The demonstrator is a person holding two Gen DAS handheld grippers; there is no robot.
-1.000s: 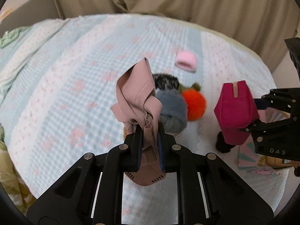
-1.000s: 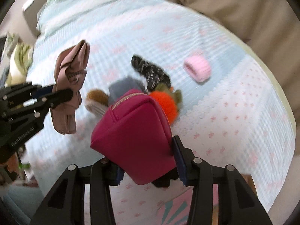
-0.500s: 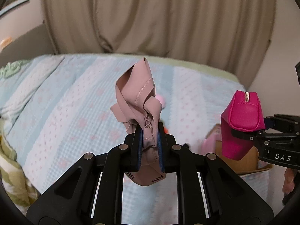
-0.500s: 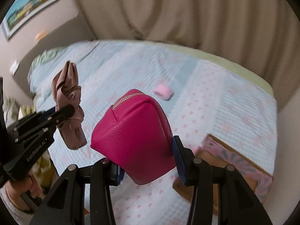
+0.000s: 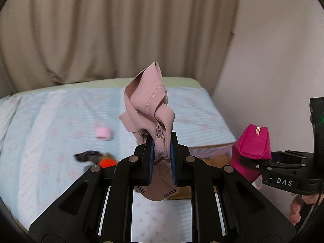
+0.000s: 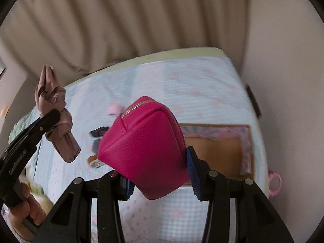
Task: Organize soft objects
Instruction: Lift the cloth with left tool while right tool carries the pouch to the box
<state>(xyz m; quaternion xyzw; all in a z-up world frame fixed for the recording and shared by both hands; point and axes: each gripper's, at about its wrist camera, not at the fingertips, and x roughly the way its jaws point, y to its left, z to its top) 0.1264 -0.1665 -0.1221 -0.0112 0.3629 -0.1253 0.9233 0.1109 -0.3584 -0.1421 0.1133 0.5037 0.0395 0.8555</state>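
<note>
Both hands are mid-carry, each with one soft thing lifted clear of the bed point(image 5: 60, 121). The left gripper point(image 5: 161, 158) has its jaws pinched right down on a bunched dusty-pink garment point(image 5: 148, 109), which stands up out of them toward twelve o'clock with a tail hanging below at six. The right gripper point(image 6: 160, 179) has its jaws set only as wide as the magenta zip pouch point(image 6: 145, 141) they clamp; the pouch sits between the blue pads, zipper end up and tipped toward eleven o'clock.

The open cardboard box point(image 6: 218, 149) lying on the bed looks like the place these are going. In the right wrist view it sits at about three o'clock from the pouch, just behind it. In the left wrist view its edge shows at four o'clock from the garment.

The next move, I'd say, is to bring each load over the box opening, lower it inside, and only then loosen the jaws.

Left on the bed at about nine o'clock from the garment: a small pink roll point(image 5: 104, 133), a dark sock point(image 5: 87, 155) and an orange pompom point(image 5: 107, 162).
</note>
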